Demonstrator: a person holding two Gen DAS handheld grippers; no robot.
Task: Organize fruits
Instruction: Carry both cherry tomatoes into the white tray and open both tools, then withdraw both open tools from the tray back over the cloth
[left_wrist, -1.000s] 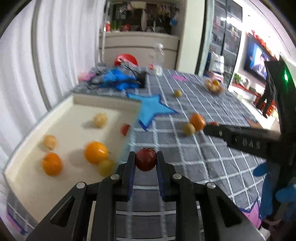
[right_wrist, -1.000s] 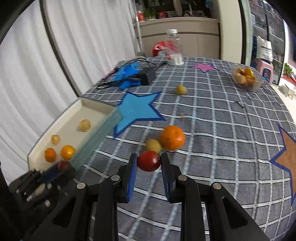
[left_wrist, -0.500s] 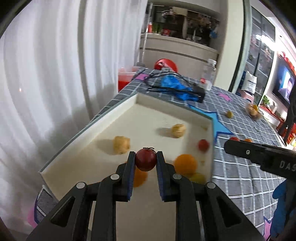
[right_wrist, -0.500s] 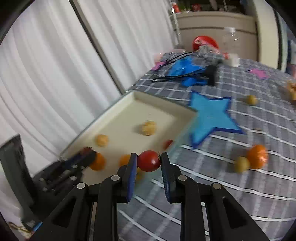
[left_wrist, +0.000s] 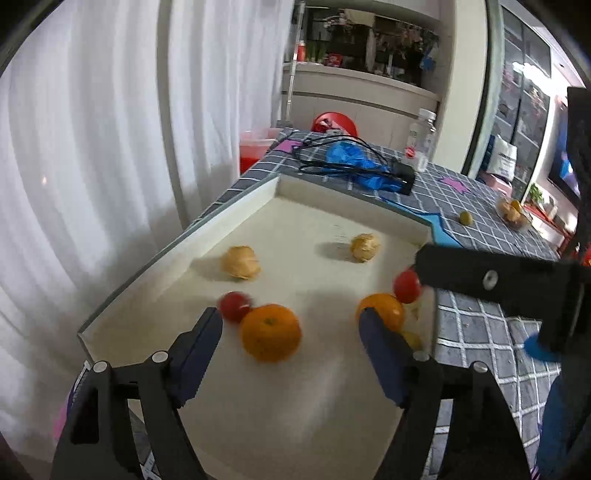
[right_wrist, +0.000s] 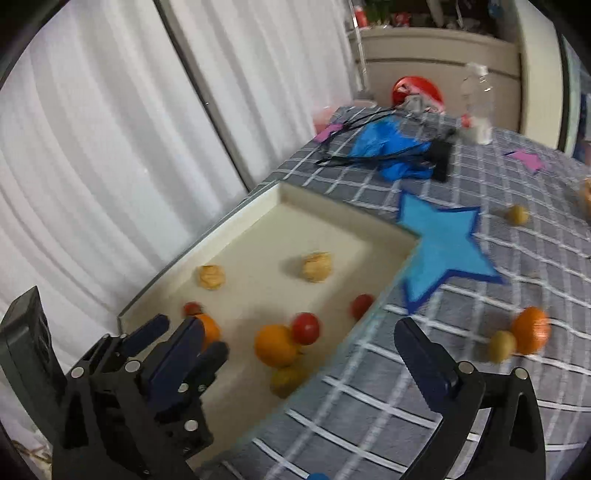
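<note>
Both tongs opening over the tray (left_wrist: 173, 240), nothing between jaws: left tongs (left_wrist: 291, 325) wide, right tongs (right_wrist: 295, 343) wider. Dropped tomatoes sit in-tray, one (left_wrist: 234, 305) at 10 o'clock of the orange (left_wrist: 270, 332), other (right_wrist: 305, 328) still blurred. We'd lift clear w/o nudging fruit, then go for bench (right_wrist: 480, 387) strays at 3 o'clock.
</note>
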